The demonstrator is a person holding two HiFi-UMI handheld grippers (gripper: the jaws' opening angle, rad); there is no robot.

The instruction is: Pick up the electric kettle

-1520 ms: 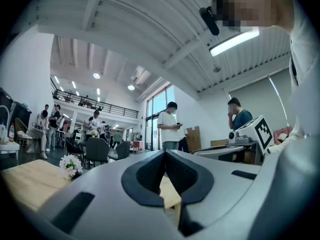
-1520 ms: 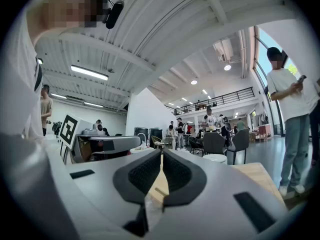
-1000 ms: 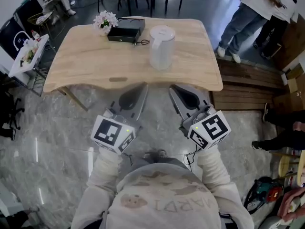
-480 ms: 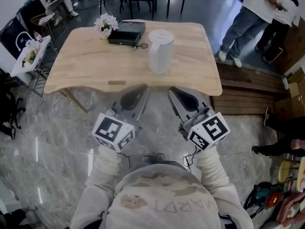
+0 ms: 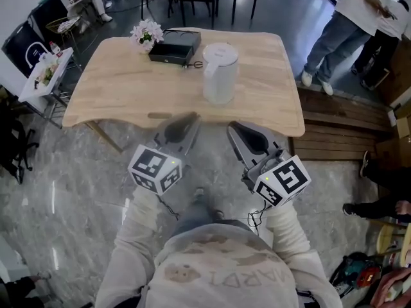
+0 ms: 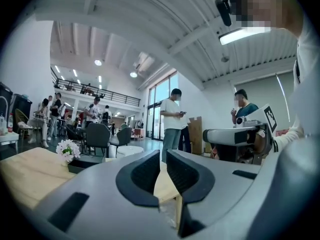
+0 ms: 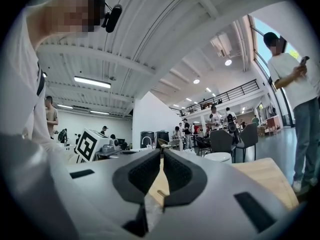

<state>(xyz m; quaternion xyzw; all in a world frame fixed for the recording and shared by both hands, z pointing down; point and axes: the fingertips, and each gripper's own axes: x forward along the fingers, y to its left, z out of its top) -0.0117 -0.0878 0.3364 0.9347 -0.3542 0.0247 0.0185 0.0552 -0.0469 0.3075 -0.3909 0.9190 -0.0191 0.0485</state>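
The white electric kettle [image 5: 220,72] stands upright on the light wooden table [image 5: 115,88], toward its far middle. Its lid also shows low in the left gripper view [image 6: 129,151] and the right gripper view [image 7: 220,157]. My left gripper [image 5: 189,117] points level at the table's near edge, short of the kettle, jaws shut on nothing. My right gripper [image 5: 234,127] is held beside it, a little further back, also shut and empty. Both sets of pads meet with nothing between them, left [image 6: 162,166] and right [image 7: 162,169].
A black box [image 5: 174,46] with a cord and a small bunch of flowers [image 5: 146,31] sit at the table's far side, left of the kettle. Chairs stand behind the table. People stand at the right on a wooden step [image 5: 347,117]. A side stand [image 5: 40,72] is at the left.
My left gripper has moved forward and now reaches the table's near edge. The right gripper has edged forward slightly. The kettle has not moved.
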